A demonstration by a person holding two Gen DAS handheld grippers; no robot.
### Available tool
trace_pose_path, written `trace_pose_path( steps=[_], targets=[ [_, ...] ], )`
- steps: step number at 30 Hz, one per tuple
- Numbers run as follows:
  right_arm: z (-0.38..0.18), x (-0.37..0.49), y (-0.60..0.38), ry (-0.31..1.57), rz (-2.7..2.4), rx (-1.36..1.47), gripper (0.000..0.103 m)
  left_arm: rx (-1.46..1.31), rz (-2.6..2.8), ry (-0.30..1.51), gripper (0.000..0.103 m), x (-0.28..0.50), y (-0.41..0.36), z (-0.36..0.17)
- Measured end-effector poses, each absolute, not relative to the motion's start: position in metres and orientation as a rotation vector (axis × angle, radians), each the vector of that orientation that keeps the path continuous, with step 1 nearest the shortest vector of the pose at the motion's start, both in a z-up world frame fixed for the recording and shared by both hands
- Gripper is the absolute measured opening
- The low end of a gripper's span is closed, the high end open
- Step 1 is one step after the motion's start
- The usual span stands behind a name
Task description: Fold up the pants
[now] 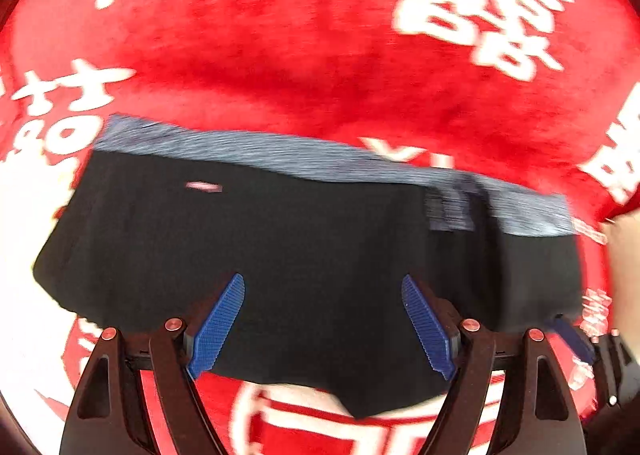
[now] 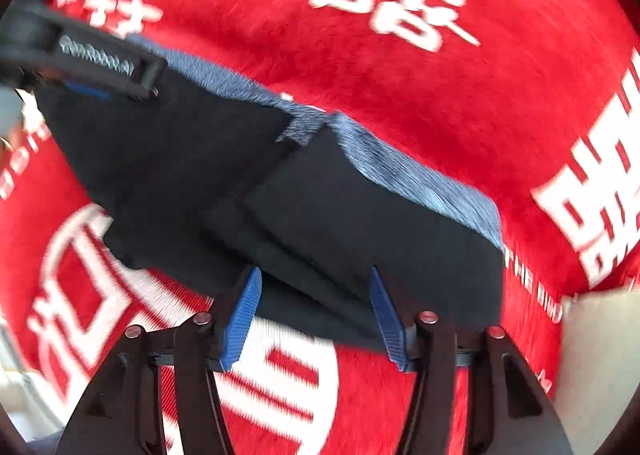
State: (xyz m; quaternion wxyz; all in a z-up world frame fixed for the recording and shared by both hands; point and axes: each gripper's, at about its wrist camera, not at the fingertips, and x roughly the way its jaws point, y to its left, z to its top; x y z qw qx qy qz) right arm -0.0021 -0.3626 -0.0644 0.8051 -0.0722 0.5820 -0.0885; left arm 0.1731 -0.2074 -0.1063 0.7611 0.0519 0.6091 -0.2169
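On red blanket (image 1: 320, 55): folded pants (image 1: 280, 255) | both tools (image 1: 323, 321) (image 2: 316, 315) spread, empty | small pale tag (image 1: 204, 186): left view only

Bare red blanket (image 1: 304, 55) beyond the folded pants (image 1: 280, 255); other gripper (image 2: 80, 55) over their far corner

Black pants (image 1: 280, 255) with blue-grey waistband (image 1: 280, 153) on red, white-lettered blanket (image 1: 300, 47).
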Motion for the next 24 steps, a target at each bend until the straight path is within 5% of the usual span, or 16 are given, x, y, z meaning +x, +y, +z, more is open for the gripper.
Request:
trace_pose_path(
  steps=[10, 14, 17, 24],
  targets=[
    [-0.043, -0.052, -0.456, 1.269, -0.361, 0.384, 0.063, 0.164, -0.780, 1.392, 0.079, 0.123, -0.292, -0.083],
    [-0.048, -0.068, -0.459, 1.270, -0.353, 0.448, 0.052, 0.227, -0.798, 1.467, 0.023, 0.121, -0.310, -0.101],
    [-0.049, -0.071, -0.465, 1.277, -0.350, 0.495, 0.043, 0.237, -0.807, 1.466, 0.013, 0.125, -0.314, -0.101],
    [-0.044, -0.076, -0.472, 1.272, -0.354, 0.497, 0.042, 0.278, -0.787, 1.488, 0.005, 0.115, -0.288, -0.114]
  ],
)
